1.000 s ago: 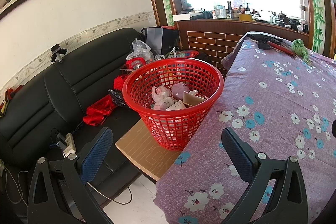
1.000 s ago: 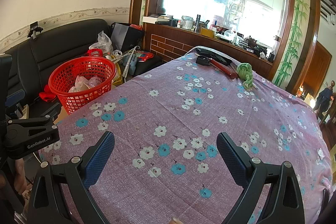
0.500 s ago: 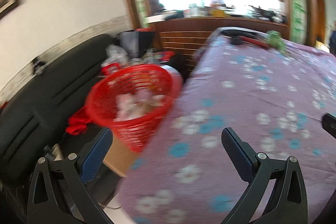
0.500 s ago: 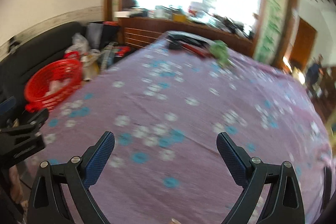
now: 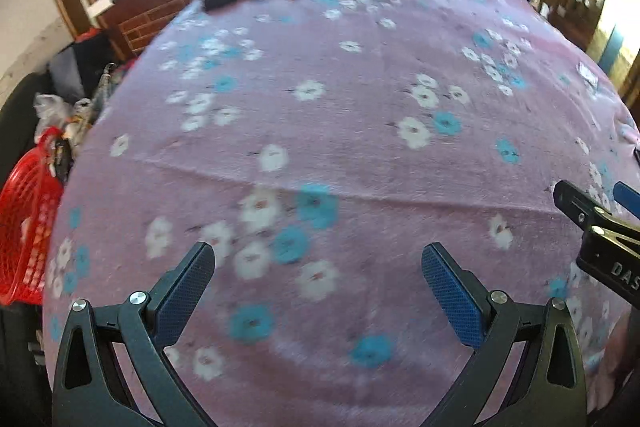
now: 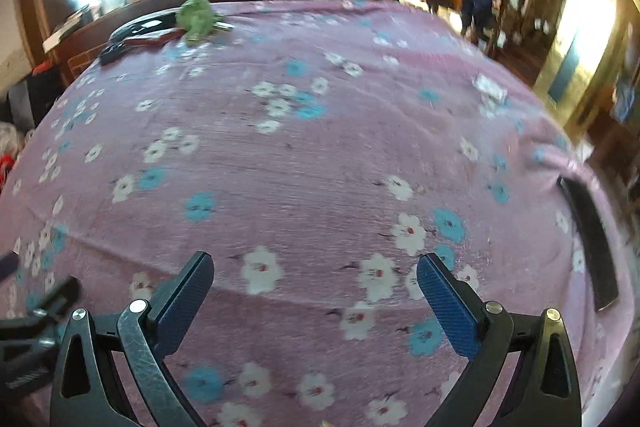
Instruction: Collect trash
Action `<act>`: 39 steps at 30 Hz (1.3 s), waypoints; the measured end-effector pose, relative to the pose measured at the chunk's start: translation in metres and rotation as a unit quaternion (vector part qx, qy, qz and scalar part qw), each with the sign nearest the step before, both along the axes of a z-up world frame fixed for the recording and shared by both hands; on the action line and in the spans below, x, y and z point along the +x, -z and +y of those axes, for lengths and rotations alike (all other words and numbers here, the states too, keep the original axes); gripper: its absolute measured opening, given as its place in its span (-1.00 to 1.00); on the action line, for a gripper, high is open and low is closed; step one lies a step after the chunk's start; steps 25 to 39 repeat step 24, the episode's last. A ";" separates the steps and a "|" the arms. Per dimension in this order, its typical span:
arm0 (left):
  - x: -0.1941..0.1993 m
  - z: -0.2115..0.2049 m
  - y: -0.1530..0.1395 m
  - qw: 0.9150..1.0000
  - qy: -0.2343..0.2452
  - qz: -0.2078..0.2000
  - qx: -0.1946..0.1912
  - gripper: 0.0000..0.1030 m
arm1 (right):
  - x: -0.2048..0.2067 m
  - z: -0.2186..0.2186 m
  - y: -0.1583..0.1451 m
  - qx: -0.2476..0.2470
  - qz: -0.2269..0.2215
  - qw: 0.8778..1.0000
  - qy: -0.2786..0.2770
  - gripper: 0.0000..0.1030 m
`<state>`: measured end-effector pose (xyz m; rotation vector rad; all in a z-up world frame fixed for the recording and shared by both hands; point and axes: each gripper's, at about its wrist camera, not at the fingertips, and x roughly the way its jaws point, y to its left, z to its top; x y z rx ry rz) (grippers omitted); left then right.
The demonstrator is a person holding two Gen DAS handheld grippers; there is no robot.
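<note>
Both tongs, left (image 5: 318, 291) and right (image 6: 314, 301), hang spread and empty over the bench (image 6: 320, 163), and the only likely trash, a small pale scrap (image 6: 489, 87), lies far ahead to the right, nearer the right tongs.

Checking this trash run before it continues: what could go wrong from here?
Both views are motion-blurred, so small scraps like the white piece near the far right edge could be missed. The red basket sits off the table's left side, far from it, so a carried scrap might drop. The green bundle may not be trash.
</note>
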<state>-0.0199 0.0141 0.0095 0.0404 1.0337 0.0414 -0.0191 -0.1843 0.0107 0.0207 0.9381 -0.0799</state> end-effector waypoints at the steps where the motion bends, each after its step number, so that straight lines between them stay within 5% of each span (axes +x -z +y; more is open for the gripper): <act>1: 0.004 -0.003 0.000 1.000 0.004 0.001 -0.005 0.99 | 0.001 -0.003 0.000 0.002 0.000 1.000 0.004 0.99; 7: 0.016 -0.003 0.005 0.999 0.004 0.009 -0.032 1.00 | 0.014 -0.002 0.010 -0.003 0.027 1.000 -0.008 0.99; 39: 0.022 -0.001 0.006 0.999 -0.003 -0.009 -0.032 1.00 | 0.017 -0.003 0.012 0.010 0.034 0.999 -0.008 1.00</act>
